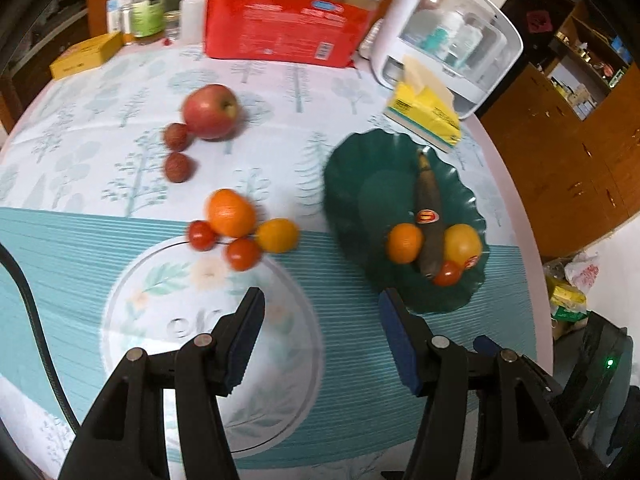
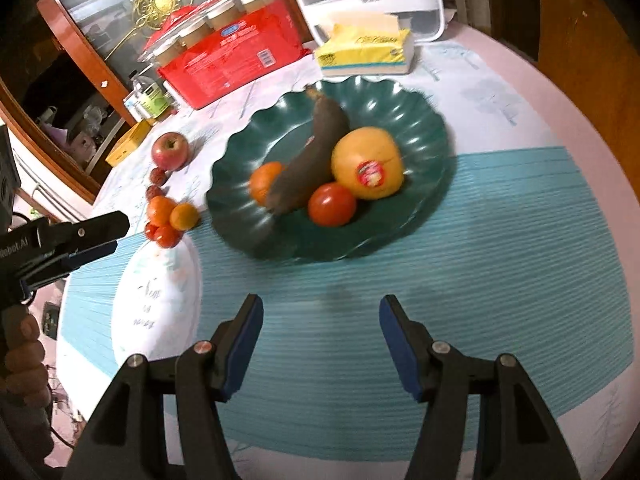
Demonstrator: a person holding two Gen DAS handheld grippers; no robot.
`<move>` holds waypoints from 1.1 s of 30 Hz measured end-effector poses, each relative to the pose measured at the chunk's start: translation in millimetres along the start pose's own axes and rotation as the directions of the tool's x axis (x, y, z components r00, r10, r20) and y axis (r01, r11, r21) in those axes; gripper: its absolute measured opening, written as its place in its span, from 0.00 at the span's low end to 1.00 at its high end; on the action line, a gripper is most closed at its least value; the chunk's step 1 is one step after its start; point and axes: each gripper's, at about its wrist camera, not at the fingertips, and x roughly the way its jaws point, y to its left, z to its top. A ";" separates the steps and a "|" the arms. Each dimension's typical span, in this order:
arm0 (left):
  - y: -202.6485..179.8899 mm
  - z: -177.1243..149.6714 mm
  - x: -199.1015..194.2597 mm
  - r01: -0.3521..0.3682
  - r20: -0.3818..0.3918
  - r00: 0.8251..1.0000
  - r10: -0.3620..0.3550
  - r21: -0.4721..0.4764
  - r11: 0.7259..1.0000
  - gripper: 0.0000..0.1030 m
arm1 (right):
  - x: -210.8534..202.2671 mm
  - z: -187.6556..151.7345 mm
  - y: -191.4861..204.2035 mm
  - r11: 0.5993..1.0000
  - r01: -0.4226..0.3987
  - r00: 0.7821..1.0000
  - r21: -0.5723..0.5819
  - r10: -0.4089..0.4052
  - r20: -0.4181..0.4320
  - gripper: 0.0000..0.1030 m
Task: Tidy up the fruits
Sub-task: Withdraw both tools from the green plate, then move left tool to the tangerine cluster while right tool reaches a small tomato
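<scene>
Plate (image 2: 420, 120) holds banana (image 2: 312, 160), four round fruits; apple (image 1: 210, 111) and seven small fruits left on bench (image 1: 360, 360). Both claws, left claw (image 1: 322, 338) and right claw (image 2: 321, 340), wide, empty.

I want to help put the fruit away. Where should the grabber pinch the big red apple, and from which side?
Pinch the apple across its round middle, coming down from above. It stands on the tablecloth with its stem dimple turned up and sideways, so the sides are free. One lychee sits close against it, so I would put the pads on the sides away from that.
</scene>
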 end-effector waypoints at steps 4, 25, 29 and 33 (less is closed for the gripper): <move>17.3 -2.1 -12.9 -0.019 0.013 1.000 0.019 -0.005 1.000 0.56 | 1.4 -2.9 18.5 1.000 -0.031 0.999 -0.002 0.031 -0.012 0.59; 95.4 13.7 -32.9 -0.009 -0.045 0.999 0.015 0.147 0.989 0.56 | 28.2 -20.8 126.4 0.998 -0.054 0.999 0.020 0.054 0.011 0.59; 103.1 26.1 -29.1 0.011 -0.068 0.998 0.003 0.195 0.981 0.56 | 34.8 -19.9 145.8 0.999 -0.033 0.999 -0.002 0.033 0.038 0.59; 107.8 38.6 -16.8 0.031 -0.107 0.994 -0.005 0.245 0.969 0.56 | 44.5 -18.1 166.8 0.999 0.014 0.998 -0.050 -0.010 0.068 0.59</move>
